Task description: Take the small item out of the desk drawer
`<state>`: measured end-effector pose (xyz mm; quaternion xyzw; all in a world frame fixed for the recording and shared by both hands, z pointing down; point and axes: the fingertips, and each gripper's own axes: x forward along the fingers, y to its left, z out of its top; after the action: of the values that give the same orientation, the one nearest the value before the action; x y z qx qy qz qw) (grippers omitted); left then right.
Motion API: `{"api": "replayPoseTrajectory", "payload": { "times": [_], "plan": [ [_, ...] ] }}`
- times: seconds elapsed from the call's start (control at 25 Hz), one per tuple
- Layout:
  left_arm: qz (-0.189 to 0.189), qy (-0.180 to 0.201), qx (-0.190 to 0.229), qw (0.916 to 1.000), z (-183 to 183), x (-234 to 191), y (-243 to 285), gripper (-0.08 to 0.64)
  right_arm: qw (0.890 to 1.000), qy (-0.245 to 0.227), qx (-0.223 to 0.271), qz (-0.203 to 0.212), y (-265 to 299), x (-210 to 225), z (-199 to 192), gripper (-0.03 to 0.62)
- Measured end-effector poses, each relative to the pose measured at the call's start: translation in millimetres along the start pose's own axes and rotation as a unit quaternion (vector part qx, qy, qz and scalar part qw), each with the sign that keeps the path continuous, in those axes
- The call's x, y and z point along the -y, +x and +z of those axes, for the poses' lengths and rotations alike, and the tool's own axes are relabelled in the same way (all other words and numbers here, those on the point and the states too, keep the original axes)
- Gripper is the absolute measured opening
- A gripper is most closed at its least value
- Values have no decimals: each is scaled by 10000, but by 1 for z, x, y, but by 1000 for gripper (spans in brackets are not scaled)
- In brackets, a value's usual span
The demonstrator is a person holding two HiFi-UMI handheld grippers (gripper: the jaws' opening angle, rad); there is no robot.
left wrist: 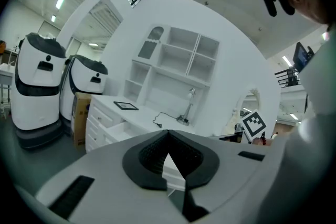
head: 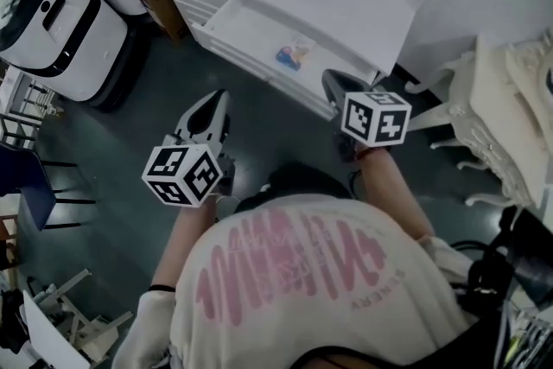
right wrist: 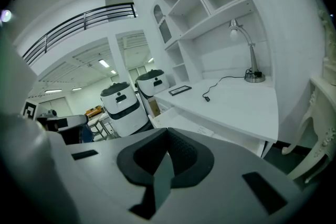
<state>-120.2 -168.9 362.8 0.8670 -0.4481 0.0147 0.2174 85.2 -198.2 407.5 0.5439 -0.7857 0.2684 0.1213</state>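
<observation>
Closed, empty fingers [left wrist: 147, 159] hang before the open desk drawer [head: 246, 28].
The left gripper [head: 212, 108] and right gripper [head: 333, 84], fingers pressed together on nothing, stand over dark floor [head: 130, 134] near the drawer's front edge; the small item [head: 295, 54], flat, blue and pink, lies inside it below the white tabletop [head: 346, 9].

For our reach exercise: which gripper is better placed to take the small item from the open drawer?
Likely right: the right gripper sits nearer the small item in the drawer; the left gripper is farther. Both are shut.
</observation>
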Motion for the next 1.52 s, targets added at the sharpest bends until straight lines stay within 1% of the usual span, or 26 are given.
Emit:
{"api": "replayPoseTrajectory", "payload": {
  "times": [0.12, 0.24, 0.4, 0.48, 0.64, 0.8, 0.96, 1.0, 1.08, 1.16, 1.2, 1.24, 1.32, 1.44, 1.52],
  "plan": [
    [-75, -90, -167, 9998, -3, -11, 20, 28, 9990, 97, -218, -390, 19, 17, 0, 15],
    [-130, -219, -270, 9993, -1, -25, 41, 28, 9974, 219, -451, -523, 47, 31, 1, 15],
    [-89, -306, -430, 9986, -4, -45, 64, 28, 9953, 407, -753, -458, 91, 47, -6, 15],
    [6, -333, -525, 9981, -10, -60, 77, 28, 9939, 389, -925, -446, 114, 57, -10, 15],
    [244, -532, -702, 9958, -20, -90, 106, 28, 9902, 376, -1284, -401, 155, 73, -22, 15],
    [358, -640, -829, 9939, -21, -106, 126, 28, 9836, 550, -1690, -302, 190, 83, -38, 15],
    [433, -674, -1006, 9917, -27, -115, 134, 28, 9753, 406, -2158, -224, 216, 89, -57, 16],
    [457, -703, -1061, 9908, -30, -117, 135, 28, 9729, 356, -2275, -225, 222, 90, -62, 28],
    [527, -808, -1144, 9887, -37, -123, 135, 28, 9669, 318, -2518, -248, 232, 92, -72, 167],
    [605, -905, -1184, 9870, -41, -128, 134, 28, 9613, 401, -2706, -312, 241, 95, -81, 231],
    [632, -932, -1199, 9864, -43, -129, 134, 28, 9588, 495, -2773, -359, 245, 98, -84, 274],
    [648, -945, -1216, 9859, -43, -130, 134, 28, 9562, 634, -2828, -410, 247, 100, -87, 304],
    [682, -961, -1247, 9852, -45, -133, 133, 29, 9501, 1031, -2895, -542, 251, 104, -92, 327],
    [848, -1081, -1209, 9831, -44, -144, 129, 28, 9381, 1660, -2906, -890, 257, 112, -98, 393],
    [961, -1125, -1147, 9823, -40, -152, 126, 28, 9300, 1900, -2946, -1109, 260, 115, -103, 415]
  ]
}}
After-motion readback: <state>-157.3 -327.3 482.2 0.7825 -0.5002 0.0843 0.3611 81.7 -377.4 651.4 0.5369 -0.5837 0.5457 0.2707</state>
